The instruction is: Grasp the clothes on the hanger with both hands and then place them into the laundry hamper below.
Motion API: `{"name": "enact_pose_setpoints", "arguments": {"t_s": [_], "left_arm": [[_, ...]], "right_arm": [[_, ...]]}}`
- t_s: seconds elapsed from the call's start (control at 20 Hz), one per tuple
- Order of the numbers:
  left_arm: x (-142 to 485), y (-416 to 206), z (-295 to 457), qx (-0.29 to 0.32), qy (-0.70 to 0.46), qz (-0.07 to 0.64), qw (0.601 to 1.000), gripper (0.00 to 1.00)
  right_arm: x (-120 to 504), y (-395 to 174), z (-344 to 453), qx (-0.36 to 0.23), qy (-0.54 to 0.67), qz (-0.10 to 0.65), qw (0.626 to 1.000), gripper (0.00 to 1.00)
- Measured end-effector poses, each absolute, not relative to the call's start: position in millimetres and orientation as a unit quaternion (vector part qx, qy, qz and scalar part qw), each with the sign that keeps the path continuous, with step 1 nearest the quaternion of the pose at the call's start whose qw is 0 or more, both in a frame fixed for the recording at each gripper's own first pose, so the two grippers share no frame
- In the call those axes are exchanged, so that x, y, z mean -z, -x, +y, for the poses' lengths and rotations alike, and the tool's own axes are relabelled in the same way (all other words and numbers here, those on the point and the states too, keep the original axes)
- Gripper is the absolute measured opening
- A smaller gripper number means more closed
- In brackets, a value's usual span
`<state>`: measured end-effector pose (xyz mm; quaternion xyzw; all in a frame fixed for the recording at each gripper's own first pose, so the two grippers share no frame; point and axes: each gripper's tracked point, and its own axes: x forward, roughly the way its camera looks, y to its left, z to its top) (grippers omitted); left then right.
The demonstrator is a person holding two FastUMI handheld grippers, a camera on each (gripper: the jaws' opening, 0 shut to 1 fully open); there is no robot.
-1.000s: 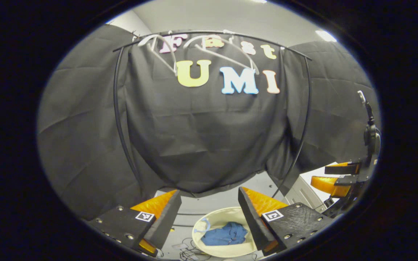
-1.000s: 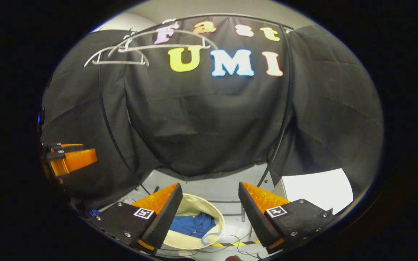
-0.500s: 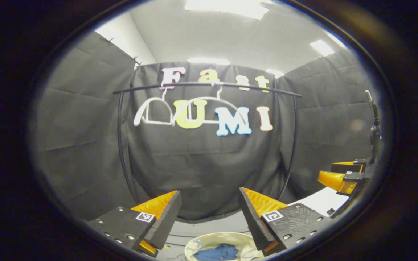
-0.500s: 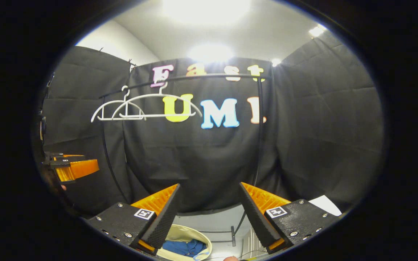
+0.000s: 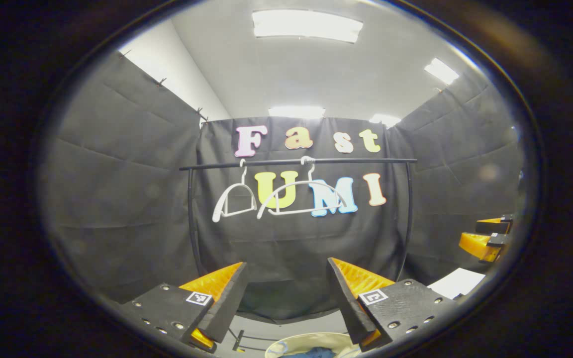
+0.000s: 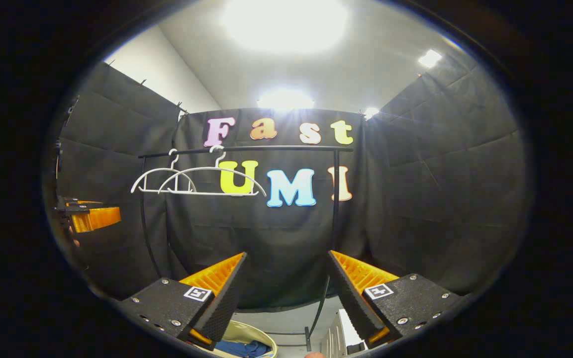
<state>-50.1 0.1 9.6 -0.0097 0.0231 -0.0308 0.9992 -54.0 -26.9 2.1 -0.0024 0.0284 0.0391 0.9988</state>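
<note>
Overhead, two bare hangers (image 5: 276, 199), one rail (image 5: 296, 161).

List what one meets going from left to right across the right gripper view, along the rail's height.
Left gripper → smaller white hanger → larger white hanger → right upright post of the black rail.

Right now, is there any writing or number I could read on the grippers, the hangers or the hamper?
Left gripper: two small square tags with a black-and-white code pattern, no words.
Right gripper: the same kind of square tags, no words.
Hangers: plain, no writing.
Hamper: no writing on the bit of rim that shows.
</note>
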Motion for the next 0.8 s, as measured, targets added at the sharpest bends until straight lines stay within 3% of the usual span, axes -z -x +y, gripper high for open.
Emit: {"name": "enact_pose_setpoints", "arguments": {"t_s": [0.45,0.8], "left_arm": [[-15,83,22,-0.017,0.014,0.006,1.0,0.9],[-22,92,15,-0.018,0.006,-0.003,1.0,0.9]], "right_arm": [[-2,75,-30,-0.04,0.003,0.023,0.999,0.96],[-10,70,-41,-0.028,0.002,0.016,0.999,0.96]]}}
